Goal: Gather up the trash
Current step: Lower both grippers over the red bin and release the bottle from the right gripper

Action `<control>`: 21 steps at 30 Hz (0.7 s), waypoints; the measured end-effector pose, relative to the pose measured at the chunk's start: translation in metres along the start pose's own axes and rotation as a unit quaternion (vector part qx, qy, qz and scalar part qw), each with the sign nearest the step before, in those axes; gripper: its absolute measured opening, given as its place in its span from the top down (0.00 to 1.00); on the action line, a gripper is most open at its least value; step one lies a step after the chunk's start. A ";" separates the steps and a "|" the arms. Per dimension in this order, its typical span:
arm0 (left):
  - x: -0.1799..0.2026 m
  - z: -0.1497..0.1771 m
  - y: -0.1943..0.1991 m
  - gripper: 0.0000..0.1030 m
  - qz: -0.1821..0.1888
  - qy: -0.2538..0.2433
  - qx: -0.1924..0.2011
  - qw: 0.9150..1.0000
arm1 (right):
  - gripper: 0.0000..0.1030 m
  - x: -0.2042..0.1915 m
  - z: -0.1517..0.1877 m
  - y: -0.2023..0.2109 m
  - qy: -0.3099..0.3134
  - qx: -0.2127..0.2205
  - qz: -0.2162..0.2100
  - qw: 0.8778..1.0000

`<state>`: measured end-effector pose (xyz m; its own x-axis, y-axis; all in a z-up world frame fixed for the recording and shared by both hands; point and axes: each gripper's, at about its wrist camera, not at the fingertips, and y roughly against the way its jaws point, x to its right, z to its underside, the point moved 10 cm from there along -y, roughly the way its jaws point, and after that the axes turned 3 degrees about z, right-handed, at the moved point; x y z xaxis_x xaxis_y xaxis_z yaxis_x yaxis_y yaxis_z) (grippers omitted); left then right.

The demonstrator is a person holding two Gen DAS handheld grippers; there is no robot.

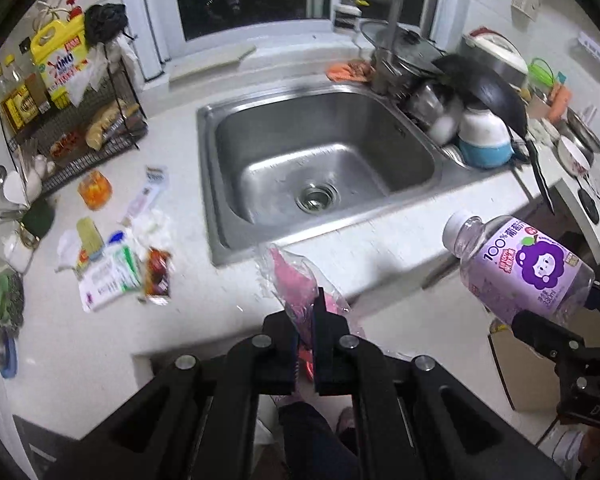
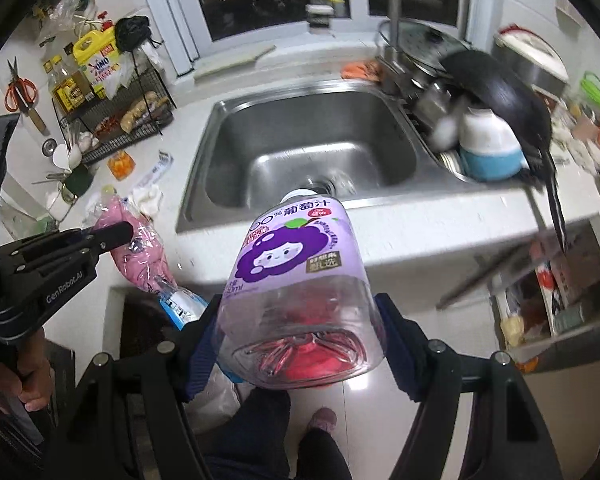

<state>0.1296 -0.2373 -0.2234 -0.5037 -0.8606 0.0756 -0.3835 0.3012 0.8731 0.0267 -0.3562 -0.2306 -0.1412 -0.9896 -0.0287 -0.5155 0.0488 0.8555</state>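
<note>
My left gripper [image 1: 306,320] is shut on a crumpled pink plastic bag [image 1: 290,280], held above the counter's front edge; the bag also shows in the right wrist view [image 2: 140,252]. My right gripper [image 2: 300,344] is shut on an empty purple grape juice bottle [image 2: 296,272], cap pointing toward the sink; the bottle shows at the right of the left wrist view [image 1: 520,268]. More trash lies on the counter left of the sink: a white-green packet [image 1: 108,276], a dark red wrapper [image 1: 158,272], an orange cup [image 1: 95,190], a tube [image 1: 144,196] and tissue [image 1: 156,226].
A steel sink [image 1: 320,164] sits in the white counter [image 1: 80,340], with a faucet [image 1: 384,20] behind. Stacked dishes and a black pan [image 1: 488,96] fill the right basin. A wire rack [image 1: 80,120] with bottles stands far left. A cardboard box [image 1: 520,368] stands below at right.
</note>
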 end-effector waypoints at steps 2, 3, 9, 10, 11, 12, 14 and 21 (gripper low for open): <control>0.010 0.015 -0.008 0.96 0.004 0.002 -0.016 1.000 | 0.32 0.007 0.011 -0.001 -0.003 -0.008 0.002 1.000; 0.012 0.019 -0.012 0.96 0.006 0.003 -0.022 1.000 | 0.32 0.010 0.017 -0.003 -0.007 -0.014 0.001 1.000; 0.023 0.058 -0.046 0.96 -0.012 -0.007 -0.064 0.998 | 0.32 0.021 0.050 -0.033 -0.015 -0.062 0.013 0.998; 0.023 0.065 -0.053 0.96 -0.016 -0.012 -0.069 0.997 | 0.32 0.022 0.057 -0.041 -0.019 -0.073 0.009 0.997; 0.022 0.073 -0.064 0.96 -0.017 -0.012 -0.074 0.997 | 0.32 0.024 0.063 -0.047 -0.022 -0.081 0.006 0.996; 0.022 0.077 -0.071 0.96 -0.017 -0.009 -0.078 0.997 | 0.32 0.024 0.070 -0.057 -0.022 -0.091 0.003 0.996; 0.019 0.090 -0.092 0.96 -0.017 -0.001 -0.087 0.996 | 0.32 0.023 0.084 -0.079 -0.020 -0.111 0.003 0.994; 0.013 0.139 -0.186 0.96 -0.018 0.022 -0.111 0.993 | 0.32 0.029 0.138 -0.165 -0.034 -0.186 0.005 0.982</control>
<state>0.0870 -0.2476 -0.4514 -0.4560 -0.8880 0.0585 -0.2182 0.1753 0.9600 -0.0092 -0.3737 -0.4440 -0.2070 -0.9774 -0.0427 -0.1714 -0.0067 0.9852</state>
